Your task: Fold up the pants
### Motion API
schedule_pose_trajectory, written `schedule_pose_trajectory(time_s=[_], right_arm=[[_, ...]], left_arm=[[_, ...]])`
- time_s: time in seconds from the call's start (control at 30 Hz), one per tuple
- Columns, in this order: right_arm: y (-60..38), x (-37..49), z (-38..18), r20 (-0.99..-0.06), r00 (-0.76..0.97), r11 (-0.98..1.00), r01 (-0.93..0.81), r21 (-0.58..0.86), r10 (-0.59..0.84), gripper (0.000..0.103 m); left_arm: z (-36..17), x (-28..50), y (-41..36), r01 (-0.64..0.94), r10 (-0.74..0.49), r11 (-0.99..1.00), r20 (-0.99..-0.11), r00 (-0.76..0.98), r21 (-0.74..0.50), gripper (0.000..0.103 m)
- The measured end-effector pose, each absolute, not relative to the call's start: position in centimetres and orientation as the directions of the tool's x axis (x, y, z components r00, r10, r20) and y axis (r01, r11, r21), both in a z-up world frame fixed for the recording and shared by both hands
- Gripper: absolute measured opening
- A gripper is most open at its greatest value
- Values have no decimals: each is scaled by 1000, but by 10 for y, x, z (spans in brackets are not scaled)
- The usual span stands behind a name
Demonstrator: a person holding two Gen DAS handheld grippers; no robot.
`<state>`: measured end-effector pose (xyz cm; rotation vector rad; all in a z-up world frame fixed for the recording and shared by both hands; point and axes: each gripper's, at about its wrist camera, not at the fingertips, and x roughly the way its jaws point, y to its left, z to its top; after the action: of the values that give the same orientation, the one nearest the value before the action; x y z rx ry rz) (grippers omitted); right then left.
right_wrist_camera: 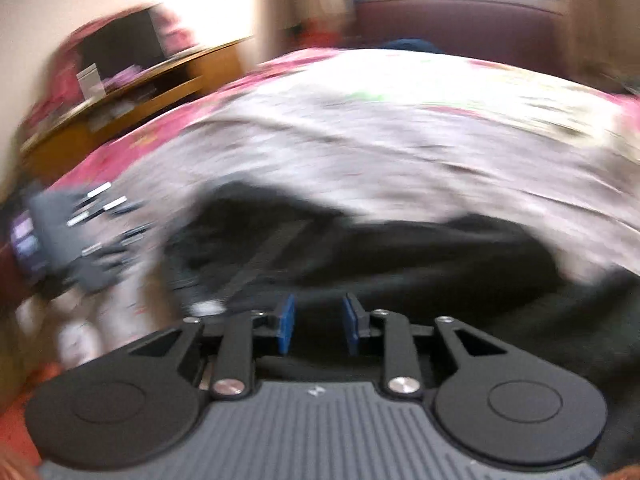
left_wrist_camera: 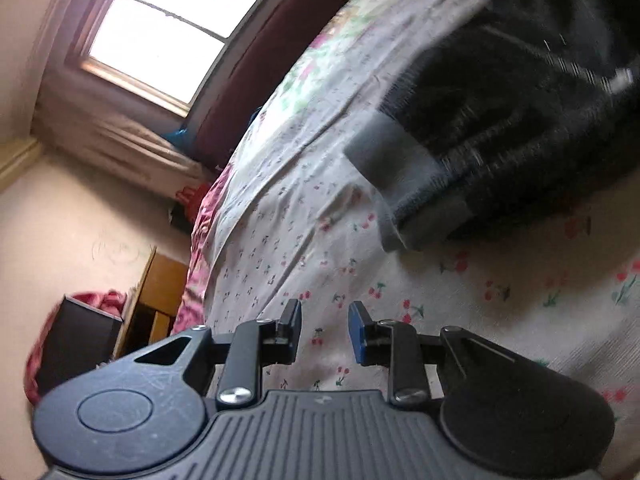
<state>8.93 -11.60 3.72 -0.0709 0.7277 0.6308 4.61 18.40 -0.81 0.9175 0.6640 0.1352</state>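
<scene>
Daylight is pouring through a window (left_wrist_camera: 160,28) with a pale wooden frame, washing out the cream wall (left_wrist_camera: 60,208) beneath it. A bed (left_wrist_camera: 304,184) is filling most of the room, wearing a white sheet printed with small cherries and flowers over a pink floral cover (right_wrist_camera: 132,136), with a dark maroon headboard (right_wrist_camera: 460,24) standing under the window. A wooden shelf unit (right_wrist_camera: 132,92) is sitting beside the bed, carrying a dark box (right_wrist_camera: 120,46).
</scene>
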Motion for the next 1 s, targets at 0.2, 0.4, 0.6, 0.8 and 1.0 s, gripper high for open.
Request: schedule_pose_trajectory(time_s=[0.2,0.4,0.6,0.8,1.0], right_arm=[[-229,123,40,-658,724,977,-189,97,205,30],[-299,187,28,-709,700,992,10,127,84,30],[-331,242,20,-730,681,988,73,137,51,39],[-351,286,-10,-767,642,977,149,153,22,41],[-398,240,12,-623,762,911,113,396,176,4]], left_arm=[[33,51,128,242,157,757,-528,834,607,43],[40,72,3,547,-252,763,-621,742,345,46],[23,111,-107,702,-452,696,-668,592,151,49],[-4,140,-160,735,-439,665,-725,531,136,50],[-1,143,-169,746,-465,659,-730,501,92,36]])
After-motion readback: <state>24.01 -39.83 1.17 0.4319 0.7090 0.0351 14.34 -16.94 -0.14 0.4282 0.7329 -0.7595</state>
